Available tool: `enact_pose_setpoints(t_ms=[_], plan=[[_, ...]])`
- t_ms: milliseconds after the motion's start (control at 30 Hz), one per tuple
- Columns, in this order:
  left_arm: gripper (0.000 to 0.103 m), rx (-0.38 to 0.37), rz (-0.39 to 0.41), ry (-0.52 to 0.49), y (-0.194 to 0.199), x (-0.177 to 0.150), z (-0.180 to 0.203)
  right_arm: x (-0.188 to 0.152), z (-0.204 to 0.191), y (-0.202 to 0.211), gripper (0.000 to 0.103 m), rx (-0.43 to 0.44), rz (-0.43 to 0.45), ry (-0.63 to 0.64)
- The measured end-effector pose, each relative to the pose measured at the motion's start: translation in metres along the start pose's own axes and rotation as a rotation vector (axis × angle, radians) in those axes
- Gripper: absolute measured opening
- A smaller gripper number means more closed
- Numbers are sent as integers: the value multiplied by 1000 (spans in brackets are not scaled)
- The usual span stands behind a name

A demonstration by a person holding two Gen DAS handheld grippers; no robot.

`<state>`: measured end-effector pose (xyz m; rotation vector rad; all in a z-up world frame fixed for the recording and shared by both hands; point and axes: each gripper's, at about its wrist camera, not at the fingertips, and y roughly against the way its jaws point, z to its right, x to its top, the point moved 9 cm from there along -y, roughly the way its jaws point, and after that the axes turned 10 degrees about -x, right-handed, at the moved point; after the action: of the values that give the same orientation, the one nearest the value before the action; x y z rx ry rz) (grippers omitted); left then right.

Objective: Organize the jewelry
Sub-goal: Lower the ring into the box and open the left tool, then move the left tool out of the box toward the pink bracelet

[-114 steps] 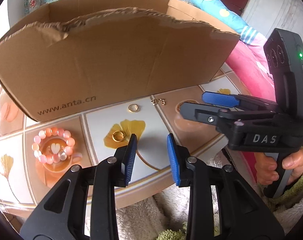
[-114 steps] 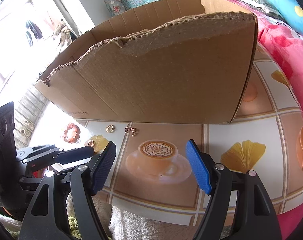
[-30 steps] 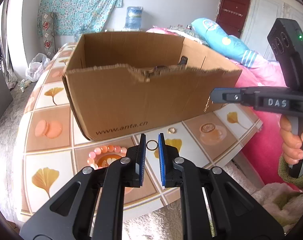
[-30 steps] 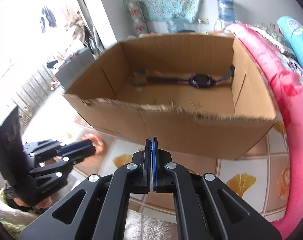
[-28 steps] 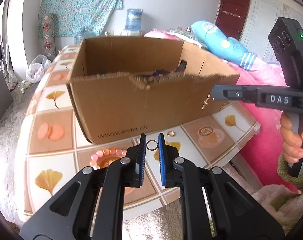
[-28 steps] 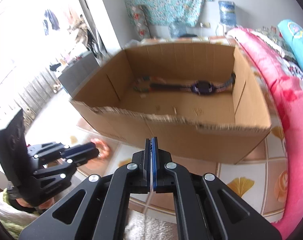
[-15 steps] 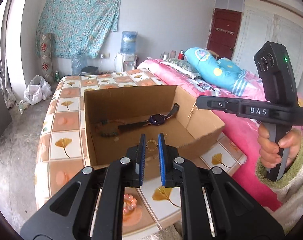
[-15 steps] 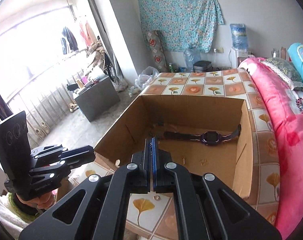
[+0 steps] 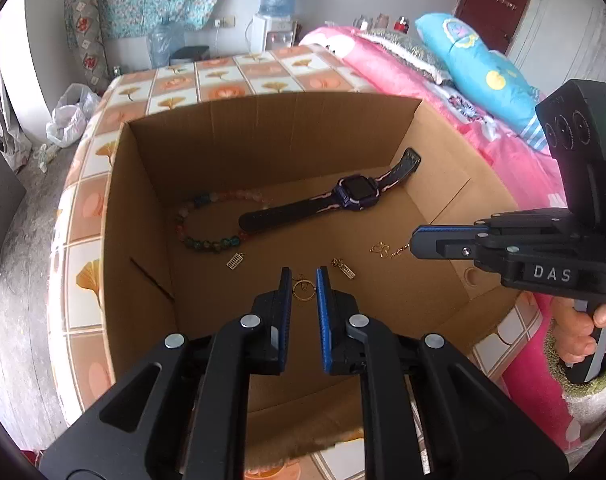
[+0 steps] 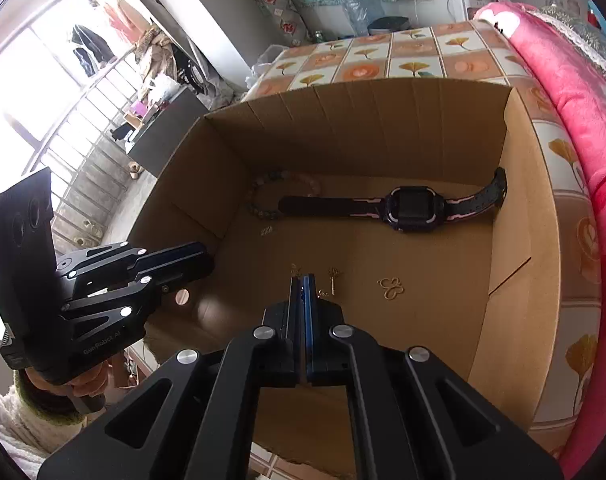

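Left wrist view, left tool [image 9: 303, 286]: narrow, pinching a thin gold ring [image 9: 303, 290] by its rim, above the cardboard box [image 9: 137, 216].
Ring handling: likely light, rigid, slick; edge grip suits it.
Right tool [image 10: 301, 292]: pads pressed together; a fine chain [image 9: 399, 253] hangs at its tip.
Box floor: watch [image 9: 331, 200], bead bracelet [image 9: 207, 222], small charms.

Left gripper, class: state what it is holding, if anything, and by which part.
The left gripper holds a small gold ring above the cardboard box, its pads pressing the ring's opposite outer edges, so the loop faces the camera.
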<state>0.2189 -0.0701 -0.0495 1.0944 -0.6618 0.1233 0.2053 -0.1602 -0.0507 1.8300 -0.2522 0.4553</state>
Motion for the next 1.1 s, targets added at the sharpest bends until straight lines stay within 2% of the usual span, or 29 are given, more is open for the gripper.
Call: enact_pose_setpoints(t_ms=[33, 100, 167, 367, 433, 633, 700, 833, 1100], plan=[[13, 9, -7, 3, -4, 0, -1, -2, 2, -1, 2, 1, -5, -9], [25, 15, -9, 14, -7, 0, -3, -1, 6, -2, 3, 4, -3, -21], [29, 15, -3, 29, -8, 2, -5, 1, 9, 1, 3, 10, 3, -32], [31, 22, 43, 49, 3, 7, -7, 3, 16, 17, 6, 13, 42, -53], [34, 23, 68, 52, 11, 8, -7, 3, 17, 23, 18, 11, 62, -57], [38, 12, 156, 54, 49, 2, -1, -4, 17, 51, 22, 20, 134, -79], [45, 14, 191, 48, 64, -3, 1, -9, 15, 63, 25, 30, 163, -80], [50, 11, 235, 66, 90, -25, -1, -24, 8, 77, 27, 70, 194, -90], [56, -4, 244, 107, 105, -82, -10, -64, -23, 88, 28, 175, 196, -73]])
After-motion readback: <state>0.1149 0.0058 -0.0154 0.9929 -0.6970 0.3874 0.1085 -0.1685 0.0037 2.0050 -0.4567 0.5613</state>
